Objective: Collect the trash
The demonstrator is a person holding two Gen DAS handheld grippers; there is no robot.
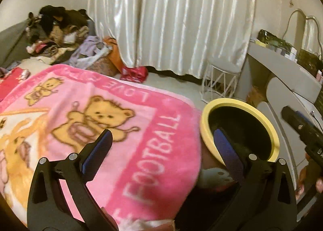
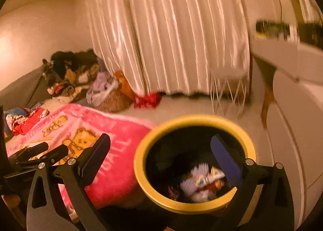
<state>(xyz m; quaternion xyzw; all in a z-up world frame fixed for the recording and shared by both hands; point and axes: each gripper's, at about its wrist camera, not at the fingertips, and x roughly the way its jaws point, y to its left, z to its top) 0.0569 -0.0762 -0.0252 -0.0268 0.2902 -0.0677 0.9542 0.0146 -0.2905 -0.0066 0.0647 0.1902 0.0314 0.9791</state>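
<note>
Yellow-rimmed trash bin (image 2: 194, 162) with dark interior, standing upright on the floor beside the bed; crumpled wrappers (image 2: 201, 182), white and multicoloured, lying at its bottom.

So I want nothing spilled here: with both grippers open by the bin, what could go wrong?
1. The bin stands right beside the pink blanket; a swing of the left gripper could knock its rim.
2. The wrappers lie loose inside; a tipped bin would probably spill them.
3. The right gripper straddles the rim and could catch it.
</note>
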